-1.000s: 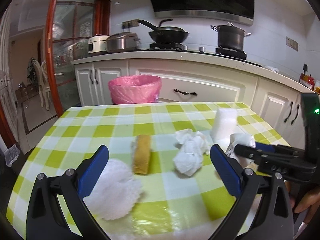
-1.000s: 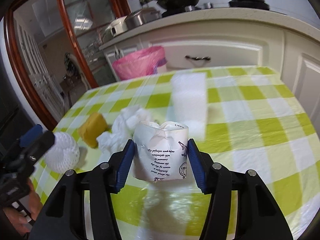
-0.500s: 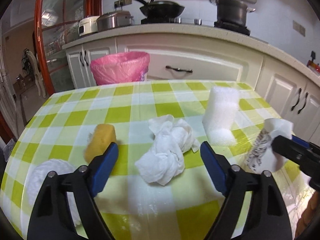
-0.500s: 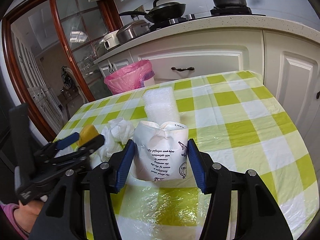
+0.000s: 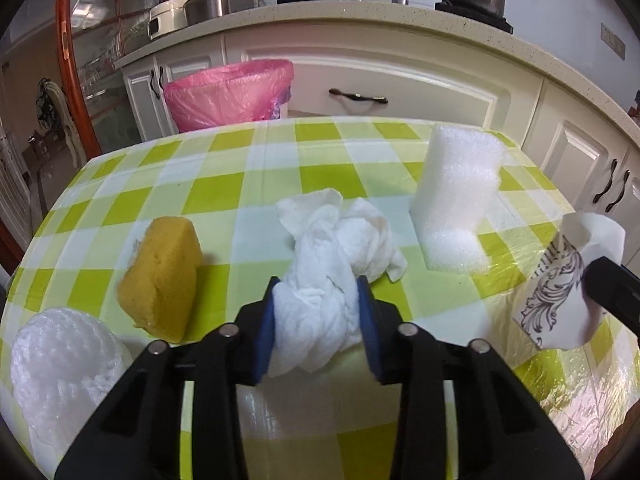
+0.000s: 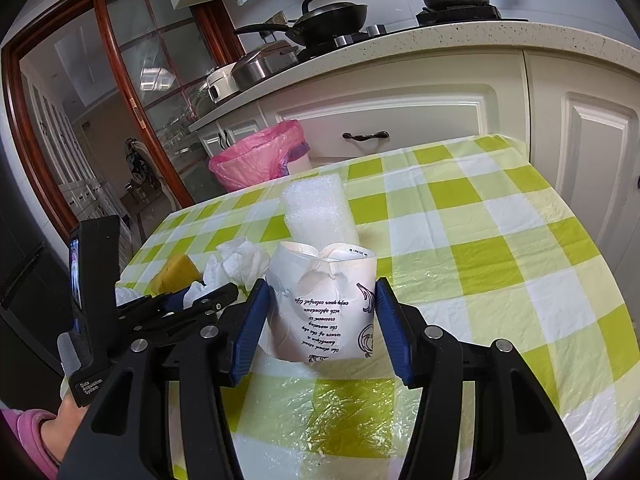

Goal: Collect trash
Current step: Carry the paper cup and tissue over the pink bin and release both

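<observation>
A crumpled white tissue (image 5: 340,240) lies mid-table on the green checked tablecloth (image 5: 208,192). My left gripper (image 5: 318,292) is closing on its near end; the blue pads squeeze the wad from both sides. In the right wrist view the left gripper (image 6: 200,296) reaches in from the left over the tissue (image 6: 240,260). My right gripper (image 6: 322,292) is shut on a crushed white paper cup (image 6: 324,312) with dark print, held just above the cloth. That cup (image 5: 560,280) also shows at the right edge of the left wrist view.
A bin with a pink liner (image 5: 228,96) stands on the floor past the table's far edge, in front of white cabinets. On the cloth lie a yellow sponge (image 5: 164,276), a white foam block (image 5: 456,200) and a white foam net (image 5: 60,372).
My left gripper moved forward and down over the tissue and its jaws went from wide open to closed around it. The right gripper kept its hold on the cup.
</observation>
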Available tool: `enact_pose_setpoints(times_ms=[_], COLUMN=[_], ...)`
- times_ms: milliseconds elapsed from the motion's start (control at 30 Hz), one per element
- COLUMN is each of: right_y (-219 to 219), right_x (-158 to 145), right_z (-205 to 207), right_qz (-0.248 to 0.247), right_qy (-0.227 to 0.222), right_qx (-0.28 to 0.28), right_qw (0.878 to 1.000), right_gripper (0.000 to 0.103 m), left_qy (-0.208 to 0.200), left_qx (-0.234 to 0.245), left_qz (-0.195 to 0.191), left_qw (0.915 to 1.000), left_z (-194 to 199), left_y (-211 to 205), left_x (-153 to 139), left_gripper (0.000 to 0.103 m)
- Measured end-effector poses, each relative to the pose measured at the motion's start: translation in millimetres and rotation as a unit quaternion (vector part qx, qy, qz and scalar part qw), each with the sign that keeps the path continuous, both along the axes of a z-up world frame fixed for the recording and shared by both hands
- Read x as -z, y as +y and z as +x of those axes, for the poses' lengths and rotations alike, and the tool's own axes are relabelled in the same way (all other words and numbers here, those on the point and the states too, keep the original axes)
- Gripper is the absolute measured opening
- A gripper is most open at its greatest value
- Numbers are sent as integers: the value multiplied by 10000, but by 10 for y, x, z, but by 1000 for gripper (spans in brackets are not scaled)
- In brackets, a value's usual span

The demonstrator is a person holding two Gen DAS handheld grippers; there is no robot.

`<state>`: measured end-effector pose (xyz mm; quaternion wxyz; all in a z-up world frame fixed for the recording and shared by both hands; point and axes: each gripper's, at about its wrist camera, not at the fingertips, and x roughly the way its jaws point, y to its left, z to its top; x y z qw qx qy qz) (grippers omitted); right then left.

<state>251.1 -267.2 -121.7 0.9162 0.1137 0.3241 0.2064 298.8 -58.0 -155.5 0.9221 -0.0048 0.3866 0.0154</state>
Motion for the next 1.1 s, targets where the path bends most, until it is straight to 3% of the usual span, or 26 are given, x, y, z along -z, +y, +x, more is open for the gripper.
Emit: enact_pose_setpoints(times_ms=[267, 833, 1100], right_y=[78, 569, 826], right_x=[-47, -212, -307], right_z=[-36, -197, -183], right_qz=[-59, -329, -439], right_qy=[-90, -305, -418], right_qx=[-69, -445, -599], right_qw=[9999, 9980, 9964], right_gripper=[52, 52, 52], left_qy=[-322, -1325, -1512], left_qx=[-24, -289, -460], left_qz=[-100, -246, -251], left_qw=[9994, 9905, 9871], left_z=[-251, -959, -1079], left_y=[41, 458, 693], left_x=[-122, -709, -818], left_gripper=[30, 30, 30])
